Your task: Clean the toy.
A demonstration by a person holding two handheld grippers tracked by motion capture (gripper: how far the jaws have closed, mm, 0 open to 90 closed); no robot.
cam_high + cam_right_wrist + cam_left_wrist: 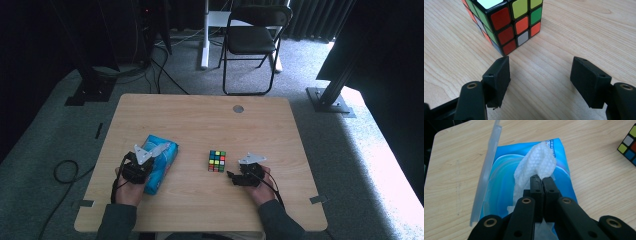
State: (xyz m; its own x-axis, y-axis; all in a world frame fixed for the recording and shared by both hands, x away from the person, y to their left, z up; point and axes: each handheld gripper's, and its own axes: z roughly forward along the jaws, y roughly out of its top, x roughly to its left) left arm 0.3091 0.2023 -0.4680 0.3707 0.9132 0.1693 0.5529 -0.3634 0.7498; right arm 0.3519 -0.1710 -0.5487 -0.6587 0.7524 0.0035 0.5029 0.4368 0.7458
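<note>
Nearest the person, the left tool (541,180) has its jaws pinched together on the white wet wipe (537,162), catching a fold of the sheet where it sticks up from the blue wipe pack (499,182). The pack lies flat on the bench (200,115) with its clear flap lid (486,170) standing open to one side, which leaves the opening free; to my eye that grip is set for drawing the sheet up and out. On the other side, the right tool (540,72) rests low over the wood with its jaws well apart and nothing between them, aimed at the puzzle cube (506,22) just ahead of the tips, apart from it. Farther back, a folding chair (252,35) stands on the carpet beyond the bench.
</note>
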